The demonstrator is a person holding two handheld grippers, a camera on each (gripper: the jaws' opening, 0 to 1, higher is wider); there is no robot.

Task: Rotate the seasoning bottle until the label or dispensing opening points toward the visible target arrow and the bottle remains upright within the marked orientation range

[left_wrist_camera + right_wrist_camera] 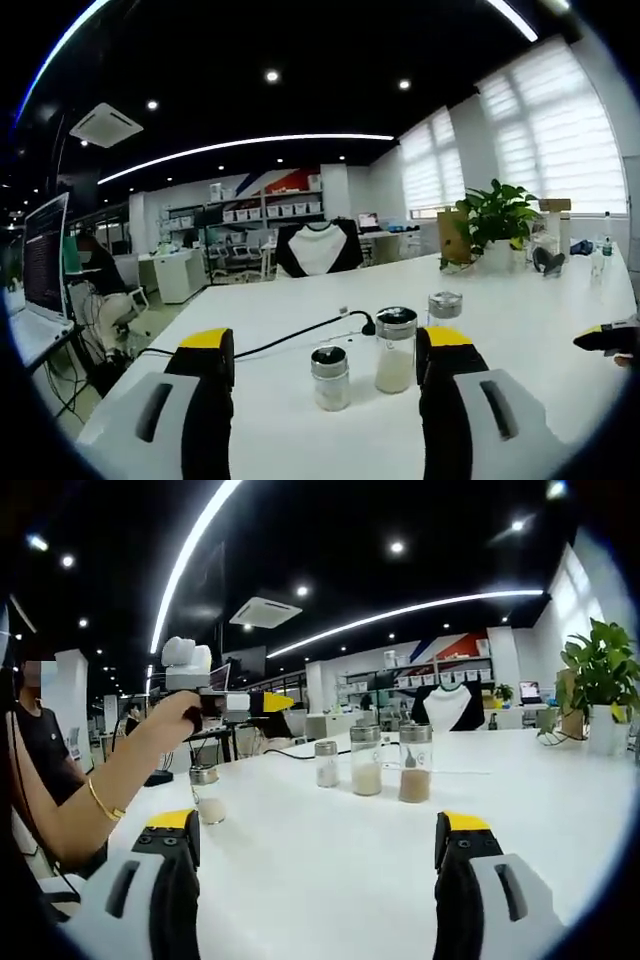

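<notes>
Glass seasoning bottles (365,759) stand upright beyond both wide-open, empty tongs (327,365) (315,845).

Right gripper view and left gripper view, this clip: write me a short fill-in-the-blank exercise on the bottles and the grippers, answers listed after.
1. In the right gripper view, the number of seasoning bottles standing on the white table is ____.
2. The right gripper has its jaws ____, holding nothing.
3. In the left gripper view, the black cable lies ____ the bottles.
4. The potted plant has ____ leaves.

Missing words: four; open; behind; green
</notes>
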